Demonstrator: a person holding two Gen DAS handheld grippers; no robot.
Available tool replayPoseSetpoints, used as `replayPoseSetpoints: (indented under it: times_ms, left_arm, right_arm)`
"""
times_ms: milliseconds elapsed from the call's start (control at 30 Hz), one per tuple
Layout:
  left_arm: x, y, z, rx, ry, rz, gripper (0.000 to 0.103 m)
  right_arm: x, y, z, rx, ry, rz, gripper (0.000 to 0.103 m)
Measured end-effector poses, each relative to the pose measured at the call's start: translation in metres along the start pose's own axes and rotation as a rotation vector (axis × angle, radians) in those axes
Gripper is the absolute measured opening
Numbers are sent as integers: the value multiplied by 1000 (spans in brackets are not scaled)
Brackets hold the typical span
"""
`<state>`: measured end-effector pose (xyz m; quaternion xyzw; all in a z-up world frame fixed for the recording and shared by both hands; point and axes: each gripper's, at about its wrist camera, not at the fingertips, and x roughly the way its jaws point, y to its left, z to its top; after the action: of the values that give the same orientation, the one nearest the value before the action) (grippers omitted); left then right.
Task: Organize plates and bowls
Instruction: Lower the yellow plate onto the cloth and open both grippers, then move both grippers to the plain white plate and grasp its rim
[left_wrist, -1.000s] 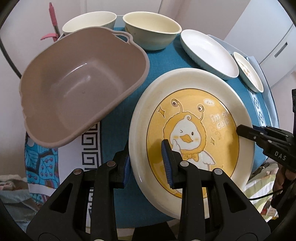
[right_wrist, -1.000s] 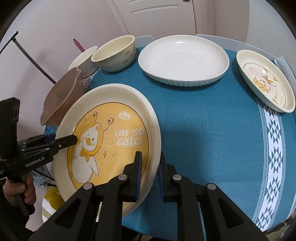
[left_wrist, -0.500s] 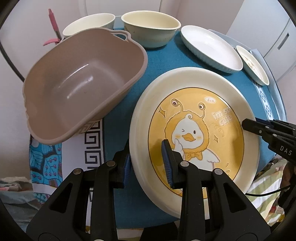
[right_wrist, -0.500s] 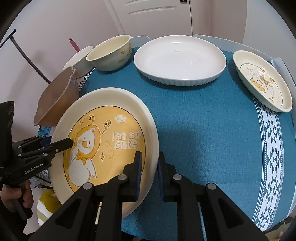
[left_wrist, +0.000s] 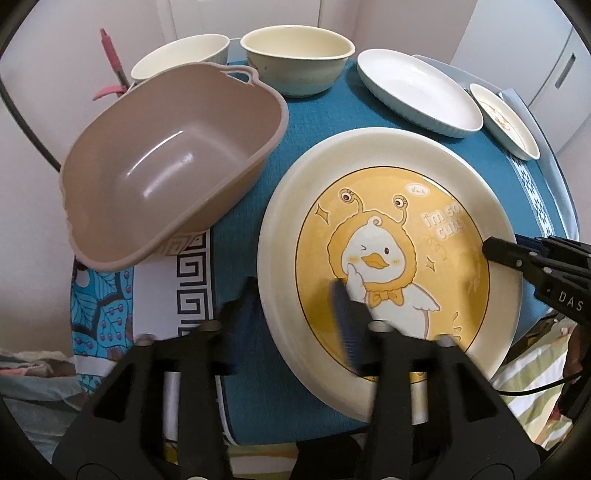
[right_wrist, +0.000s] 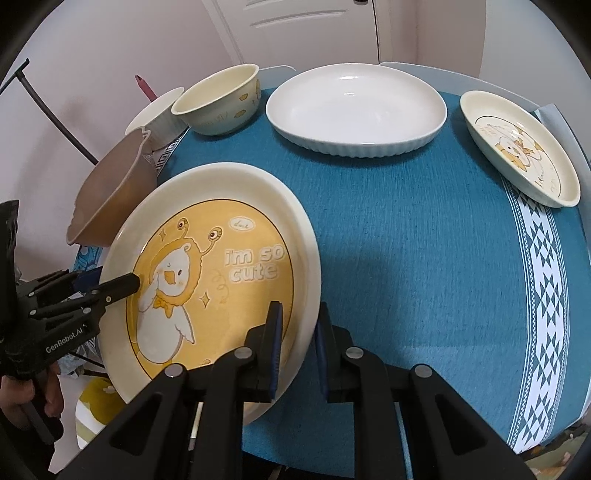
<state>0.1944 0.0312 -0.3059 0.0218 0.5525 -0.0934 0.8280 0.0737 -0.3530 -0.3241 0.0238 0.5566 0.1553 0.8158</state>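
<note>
A large cream plate with a yellow duck picture (left_wrist: 388, 177) (right_wrist: 221, 184) lies tilted at the near left of the blue-clothed table (right_wrist: 406, 240), overhanging its edge. My left gripper (left_wrist: 293, 325) straddles the plate's left rim. Its jaws are opening, blurred, and the pads stand off the rim. In the right wrist view one of its fingers (right_wrist: 122, 286) reaches over the duck. My right gripper (right_wrist: 299, 332) holds the opposite rim between its blue pads, which still touch it as the jaws begin opening. One of its fingers (left_wrist: 495, 251) shows at the plate's right edge.
A brown plastic basin (left_wrist: 177, 155) (right_wrist: 114, 199) sits left of the plate, over the table's corner. Behind are two cream bowls (left_wrist: 297, 55) (left_wrist: 181, 55), a white oval dish (right_wrist: 354, 107) and a small duck plate (right_wrist: 517, 147). A hand (right_wrist: 22, 402) holds the left gripper.
The left gripper's jaws have spread apart and come off the plate's rim. The right pads have barely widened. The plate stays about where it was.
</note>
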Motion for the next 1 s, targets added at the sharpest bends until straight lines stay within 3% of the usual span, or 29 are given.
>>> replayPoseSetpoints:
  times_ms: [33, 100, 167, 267, 367, 533, 667, 733, 800, 1000]
  left_arm:
    - [-1, 0, -1, -6, -8, 6, 91]
    - [-8, 0, -3, -12, -43, 20, 98]
    - [-12, -2, -3, -9, -37, 12, 98]
    - [-24, -3, -4, -9, -29, -15, 98]
    - [-55, -9, 0, 8, -74, -17, 98]
    - [-117, -21, 27, 51, -247, 12, 102]
    - [-154, -32, 63, 60, -385, -25, 103]
    - [-157, -39, 78, 55, -398, -42, 103]
    - [-155, -48, 95, 39, -388, -49, 103]
    - [-122, -69, 123, -60, -304, -38, 103]
  right_arm:
    - [0, 0, -1, 1, 0, 0, 31]
    - [-2, 0, -3, 5, -9, 5, 68]
    - [-6, 0, -4, 10, -32, -1, 80]
    - [-16, 1, -4, 6, -44, -15, 84]
    - [-41, 2, 1, -2, -79, -34, 99]
    - [-108, 2, 20, -44, -217, -80, 102]
    - [-150, -3, 41, -71, -317, -115, 102]
    - [-171, -6, 53, -114, -362, -145, 102]
    - [-181, -12, 66, -138, -351, -173, 102]
    - [-180, -53, 112, -168, -317, -127, 102]
